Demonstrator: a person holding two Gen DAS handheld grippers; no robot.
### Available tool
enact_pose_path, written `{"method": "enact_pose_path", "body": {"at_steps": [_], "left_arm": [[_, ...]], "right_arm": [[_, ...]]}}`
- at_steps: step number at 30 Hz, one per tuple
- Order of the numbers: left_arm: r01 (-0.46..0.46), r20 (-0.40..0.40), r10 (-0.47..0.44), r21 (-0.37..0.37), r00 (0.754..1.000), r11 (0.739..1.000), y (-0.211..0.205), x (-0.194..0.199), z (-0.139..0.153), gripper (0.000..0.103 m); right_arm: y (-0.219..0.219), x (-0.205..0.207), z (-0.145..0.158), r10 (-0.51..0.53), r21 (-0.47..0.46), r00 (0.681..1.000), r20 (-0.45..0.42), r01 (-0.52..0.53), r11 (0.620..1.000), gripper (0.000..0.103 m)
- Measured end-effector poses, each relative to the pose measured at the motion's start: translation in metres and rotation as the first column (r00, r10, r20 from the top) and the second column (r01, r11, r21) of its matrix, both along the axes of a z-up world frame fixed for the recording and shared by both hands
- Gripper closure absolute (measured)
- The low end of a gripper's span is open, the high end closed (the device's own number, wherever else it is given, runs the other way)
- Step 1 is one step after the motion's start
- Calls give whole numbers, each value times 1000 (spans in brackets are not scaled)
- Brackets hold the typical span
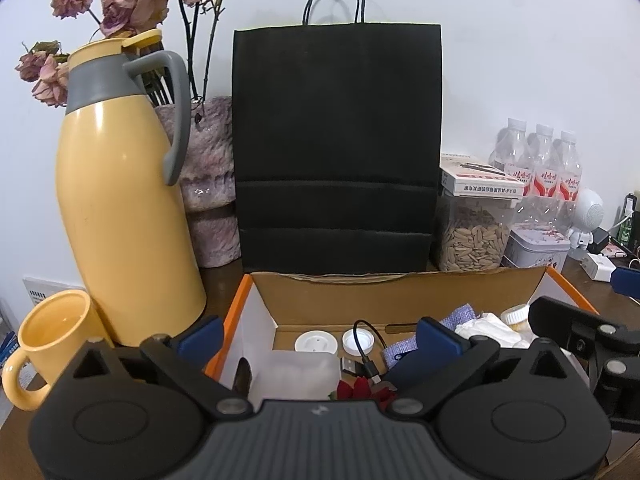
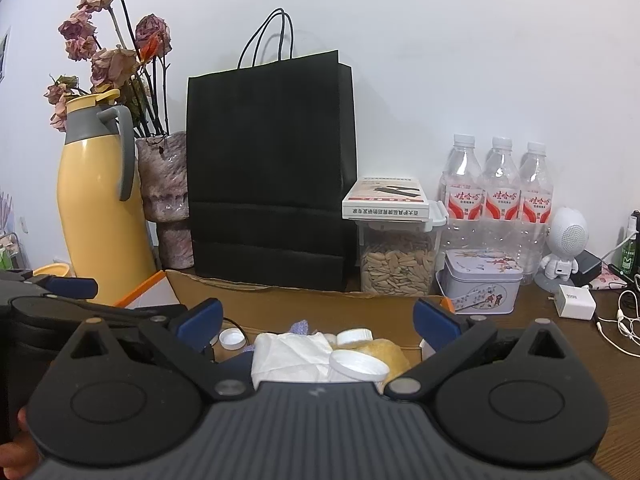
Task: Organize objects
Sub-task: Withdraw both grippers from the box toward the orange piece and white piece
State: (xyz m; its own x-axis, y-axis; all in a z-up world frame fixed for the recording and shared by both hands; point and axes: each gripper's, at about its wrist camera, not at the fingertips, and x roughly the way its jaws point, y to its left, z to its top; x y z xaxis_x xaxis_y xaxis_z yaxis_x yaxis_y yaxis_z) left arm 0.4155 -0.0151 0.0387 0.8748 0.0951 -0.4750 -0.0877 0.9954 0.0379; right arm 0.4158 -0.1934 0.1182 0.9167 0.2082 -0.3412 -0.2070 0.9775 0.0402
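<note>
Left gripper (image 1: 320, 340): blue-padded fingers (image 1: 434, 342) spread wide apart, nothing pressed between them. They hang over the open cardboard box (image 1: 400, 288), which has brown inner walls and an orange outer rim. Between the fingers, on the box floor: two white round caps (image 1: 358, 339), a black USB cable (image 1: 366, 360), a translucent plastic container (image 1: 296, 372) and something red (image 1: 360, 388) close to the gripper body. Beside the right-hand finger lies a lavender knit cloth (image 1: 460, 316), with crumpled white tissue (image 1: 490, 330) beyond it.

Right gripper (image 2: 318, 320): fingers (image 2: 202, 318) likewise wide apart, gripping nothing. Between them and just below sit the white tissue (image 2: 292, 354), a white-lidded jar (image 2: 358, 364) and a yellowish mass (image 2: 390, 350), all inside the same box (image 2: 280, 300). The left gripper's finger shows at this view's left edge.

Outward, behind the box on the desk (image 2: 560, 344): a black paper bag (image 1: 338, 152) stands upright. Left of the left fingers are a yellow mug (image 1: 52, 340), a yellow thermos jug (image 1: 124, 200) with grey handle, and a vase of dried roses (image 1: 208, 176). Right of the right fingers: a clear container of seeds (image 2: 398, 268) with a small carton on top, a printed tin (image 2: 482, 280), three water bottles (image 2: 500, 196), a white robot-shaped speaker (image 2: 566, 244) and a white charger (image 2: 576, 302).
</note>
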Motion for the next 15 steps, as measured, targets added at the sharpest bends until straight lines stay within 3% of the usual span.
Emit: {"method": "enact_pose_path", "body": {"at_steps": [15], "left_arm": [[-2, 34, 2, -12, 999, 1000, 3, -39, 5, 1]], "right_arm": [[1, -35, 3, -8, -16, 1000, 23, 8, 1000, 0]]}}
